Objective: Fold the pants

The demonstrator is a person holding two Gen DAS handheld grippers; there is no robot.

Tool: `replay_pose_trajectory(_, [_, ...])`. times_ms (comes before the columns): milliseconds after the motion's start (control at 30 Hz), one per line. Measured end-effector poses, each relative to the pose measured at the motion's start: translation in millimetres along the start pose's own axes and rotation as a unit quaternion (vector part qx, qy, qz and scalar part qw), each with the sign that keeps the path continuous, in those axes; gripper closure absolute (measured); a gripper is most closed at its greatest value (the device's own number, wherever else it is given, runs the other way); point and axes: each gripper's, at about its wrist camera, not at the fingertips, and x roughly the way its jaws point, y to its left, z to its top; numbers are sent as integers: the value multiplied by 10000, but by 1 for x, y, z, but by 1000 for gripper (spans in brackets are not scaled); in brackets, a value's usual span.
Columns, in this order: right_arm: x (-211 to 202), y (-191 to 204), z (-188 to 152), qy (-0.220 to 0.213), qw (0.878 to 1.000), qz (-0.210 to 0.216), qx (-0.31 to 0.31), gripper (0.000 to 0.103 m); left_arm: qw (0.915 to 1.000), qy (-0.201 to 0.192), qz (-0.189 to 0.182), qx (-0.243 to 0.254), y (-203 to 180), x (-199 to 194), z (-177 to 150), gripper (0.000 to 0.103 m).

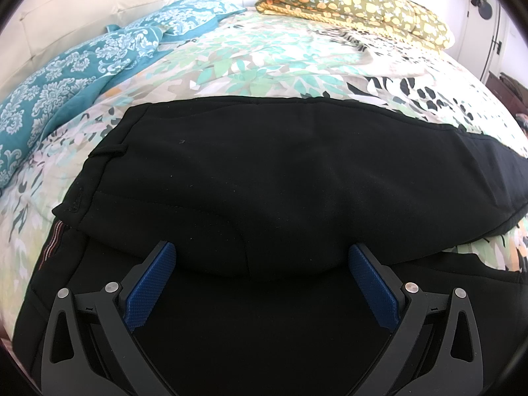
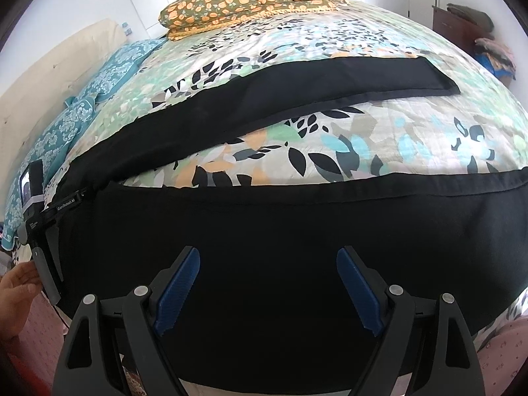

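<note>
Left wrist view: the left claw (image 1: 262,257) points down at a pair of black pants (image 1: 280,165) spread on a bed with a leaf-patterned bedspread (image 1: 257,62). Its blue pads (image 1: 150,288) stand wide apart with nothing pinched between them; black cloth lies under and ahead of the tips. One part of the pants lies over another, and its rounded edge sits just beyond the pads. The waistband end with a striped inner band (image 1: 54,241) shows at the left. Teal patterned pillows (image 1: 82,66) lie at the far left, and a folded yellow-flowered blanket (image 1: 356,6) lies at the far side of the bed.

Right wrist view: the right claw (image 2: 269,267) is spread wide too, its pads gripping nothing, above one black leg that crosses the near part of the bed. The other leg (image 2: 297,85) stretches away to the far right, with bedspread showing between the two. At the left edge, the left claw's body (image 2: 46,231) is visible with a hand (image 2: 18,283) beside it.
</note>
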Motion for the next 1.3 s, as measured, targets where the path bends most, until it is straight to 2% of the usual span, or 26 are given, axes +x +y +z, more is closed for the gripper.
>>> replay_pose_trajectory(200, [7, 1, -1, 114, 9999, 67, 29, 18, 10000, 1, 3, 1, 0, 0, 0, 0])
replay_pose_trajectory(467, [6, -5, 3, 52, 9998, 108, 185, 18, 10000, -2, -3, -3, 0, 1, 0, 0])
replay_pose_trajectory(700, [-15, -19, 21, -106, 9993, 253, 267, 18, 10000, -5, 22, 16, -1, 0, -1, 0])
replay_pose_trajectory(767, [-29, -35, 39, -292, 9989, 246, 263, 18, 10000, 27, 36, 20, -1, 2, 0, 0])
replay_pose_trajectory(867, [-58, -72, 81, -838, 9964, -71, 68, 18, 10000, 3, 13, 0, 0, 3, -1, 0])
replay_pose_trajectory(1000, [-73, -143, 135, -1605, 9843, -737, 22, 0, 10000, -80, 55, 21, -2, 1, -4, 0])
replay_pose_trajectory(1033, [-64, -164, 148, -1558, 9845, -803, 86, 0, 10000, -85, 36, 7, -2, 1, -4, 0])
replay_pose_trajectory(1100, [-23, -216, 183, -799, 9921, -867, 425, 0, 9999, -112, -7, -24, 0, 1, -5, 0])
replay_pose_trajectory(1167, [16, -260, 214, -275, 9921, -945, 773, 0, 9999, -152, -2, -23, -1, 1, -6, 0])
replay_pose_trajectory(1300, [68, -299, 269, -21, 9888, -1073, 1038, 0, 9997, -224, 45, 4, -3, 2, -8, 0])
